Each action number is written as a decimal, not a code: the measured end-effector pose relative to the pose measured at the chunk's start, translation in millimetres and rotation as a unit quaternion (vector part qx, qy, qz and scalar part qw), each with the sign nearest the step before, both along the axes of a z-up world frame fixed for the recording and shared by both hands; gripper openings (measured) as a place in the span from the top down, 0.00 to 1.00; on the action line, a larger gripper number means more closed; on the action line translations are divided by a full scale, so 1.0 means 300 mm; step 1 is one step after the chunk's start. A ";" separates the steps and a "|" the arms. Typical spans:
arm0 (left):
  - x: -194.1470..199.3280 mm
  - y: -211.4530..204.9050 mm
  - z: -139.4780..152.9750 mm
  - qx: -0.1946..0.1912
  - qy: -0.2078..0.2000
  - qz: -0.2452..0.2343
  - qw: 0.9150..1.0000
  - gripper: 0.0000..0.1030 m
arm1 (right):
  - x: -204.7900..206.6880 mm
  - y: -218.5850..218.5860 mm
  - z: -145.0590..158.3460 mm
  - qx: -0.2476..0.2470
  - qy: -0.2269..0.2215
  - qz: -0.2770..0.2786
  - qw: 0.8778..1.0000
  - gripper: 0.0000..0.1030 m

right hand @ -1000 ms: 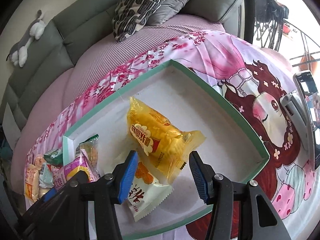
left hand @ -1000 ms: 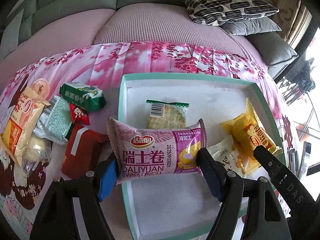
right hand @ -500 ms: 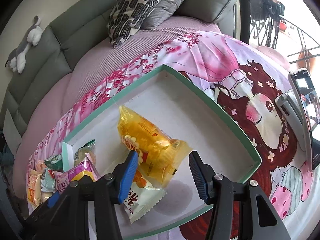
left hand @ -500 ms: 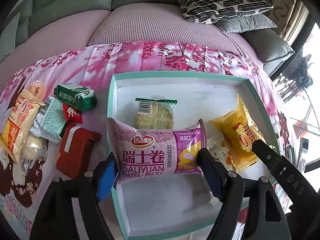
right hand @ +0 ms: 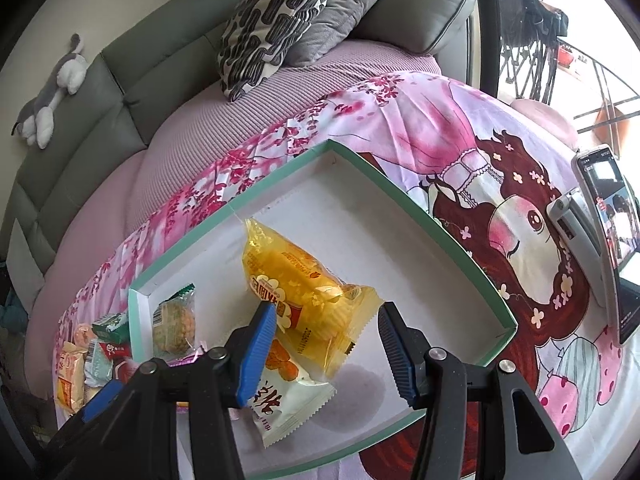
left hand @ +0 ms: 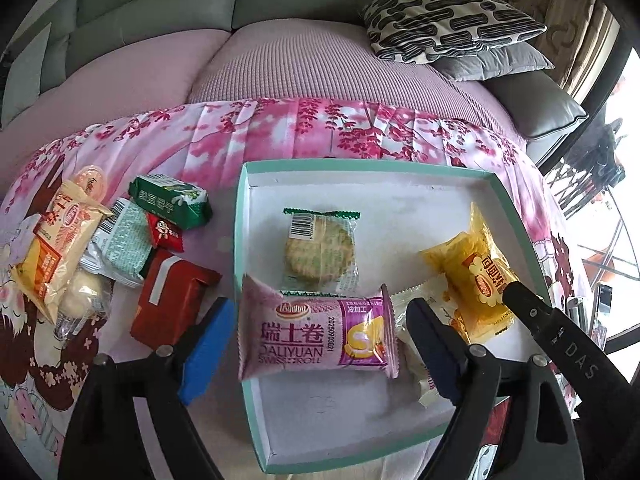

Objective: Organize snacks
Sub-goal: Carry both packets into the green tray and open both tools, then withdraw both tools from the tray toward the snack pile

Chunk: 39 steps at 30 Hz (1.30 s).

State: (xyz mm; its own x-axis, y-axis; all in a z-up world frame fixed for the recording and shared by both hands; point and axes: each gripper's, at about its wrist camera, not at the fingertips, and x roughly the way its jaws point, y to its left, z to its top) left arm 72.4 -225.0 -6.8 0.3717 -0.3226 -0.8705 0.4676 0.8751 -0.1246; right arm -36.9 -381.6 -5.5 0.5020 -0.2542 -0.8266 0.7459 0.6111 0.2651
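Floral cloth; left tongs [left hand: 316, 344] opening around glossy roll packet [left hand: 318, 334]; right tongs [right hand: 326, 346] apart.

**Printed cloth with a tray and loose snacks**

A pink cloth [left hand: 304, 136] printed with blossoms and a cartoon girl covers the surface in front of a sofa. A teal-rimmed tray [left hand: 240, 216] with a white floor lies flat on it. Left of the tray, a cluster of snacks rests directly on the cloth: a red box [left hand: 168, 304] just beside the rim, a green pack [left hand: 170, 200], a small red pack [left hand: 165, 232], a white-green pack [left hand: 120, 246], a beige bag [left hand: 60, 240], a clear-wrapped bun [left hand: 82, 300] and a small round cup [left hand: 90, 180]. On the right, a phone [right hand: 608, 216] stands on a holder.
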 end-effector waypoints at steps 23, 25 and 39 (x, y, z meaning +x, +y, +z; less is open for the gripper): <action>0.035 0.128 0.072 0.006 -0.098 0.093 0.991 0.00 | -0.009 -0.015 0.020 -0.010 -0.030 -0.005 0.999 0.00; 0.034 0.135 0.075 0.002 -0.098 0.094 0.991 0.00 | -0.006 -0.014 0.020 -0.006 -0.036 -0.001 0.999 0.00; 0.044 0.255 0.119 -0.007 -0.098 0.118 0.988 0.00 | 0.018 0.036 0.067 -0.031 -0.055 0.017 0.998 0.00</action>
